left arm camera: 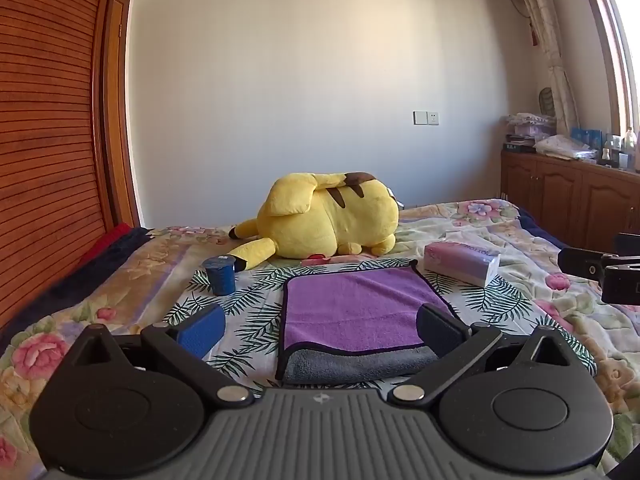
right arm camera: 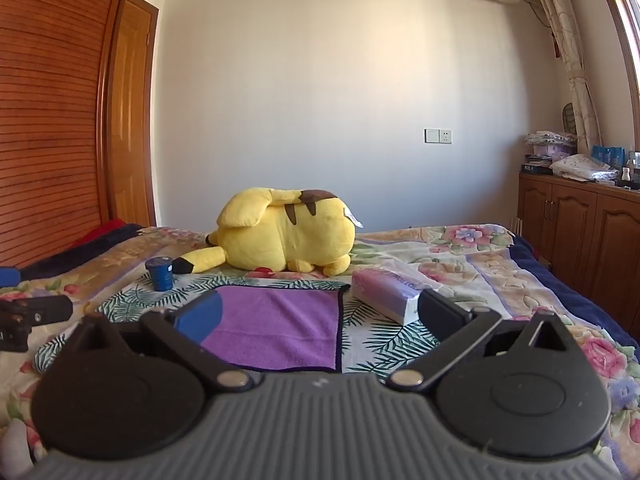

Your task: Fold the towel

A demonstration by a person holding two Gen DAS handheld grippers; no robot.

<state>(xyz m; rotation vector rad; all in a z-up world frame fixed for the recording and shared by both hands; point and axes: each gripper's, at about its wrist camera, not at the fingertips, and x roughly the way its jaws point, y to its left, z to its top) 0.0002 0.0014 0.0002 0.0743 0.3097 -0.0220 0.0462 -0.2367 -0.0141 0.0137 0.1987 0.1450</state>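
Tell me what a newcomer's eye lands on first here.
The big yellow plush toy lying on the floral bedspread at the back. In front of it lies the purple towel with a grey underside, flanked by a small blue cup on its left and a pink tissue pack on its right.

I saw a yellow plush (left arm camera: 330, 216) on the bed (left arm camera: 500, 232); left of it a blue cup (left arm camera: 219, 276), right a tissue pack (left arm camera: 462, 262).

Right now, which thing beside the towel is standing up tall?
The blue cup, left of the purple towel. The pink tissue pack on the right lies flat.
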